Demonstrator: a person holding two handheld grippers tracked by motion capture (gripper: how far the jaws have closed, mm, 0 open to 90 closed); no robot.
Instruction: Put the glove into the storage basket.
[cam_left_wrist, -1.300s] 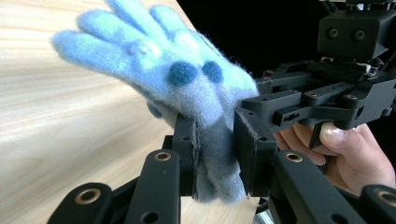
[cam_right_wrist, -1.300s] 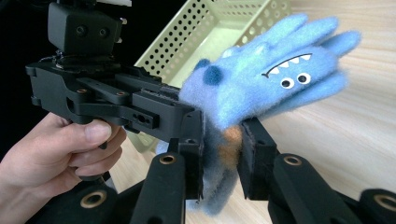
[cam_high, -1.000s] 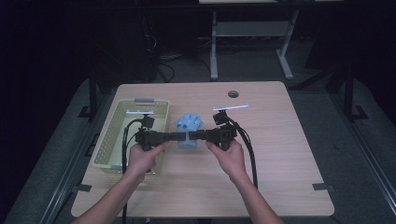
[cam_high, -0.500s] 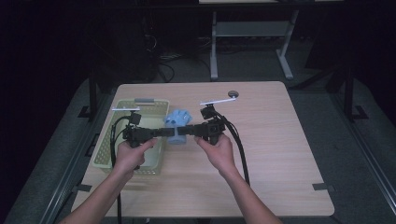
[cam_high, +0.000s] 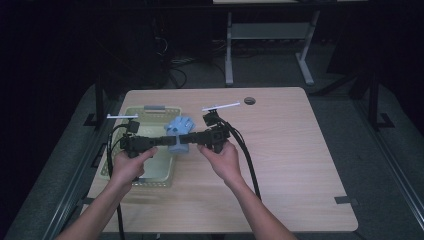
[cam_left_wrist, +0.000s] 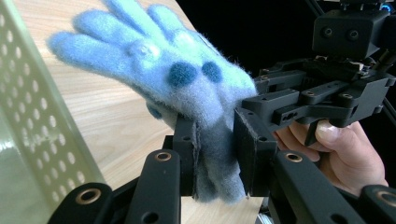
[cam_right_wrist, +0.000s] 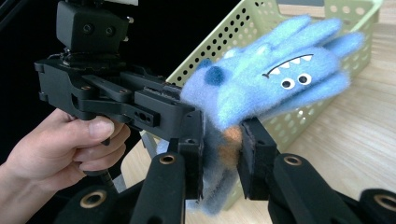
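Gloves: one, a fuzzy blue glove with a monster face
Baskets: one, a pale green perforated basket
Grippers: two, a left gripper and a right gripper
Hands: two, a left hand and a right hand
Tables: one wooden table
Holes in the tabletop: one round hole

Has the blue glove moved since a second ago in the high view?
Yes. The blue glove, clamped by both tongs, has shifted left toward the green basket and slightly farther up the table; it now hangs right at the basket's right rim.
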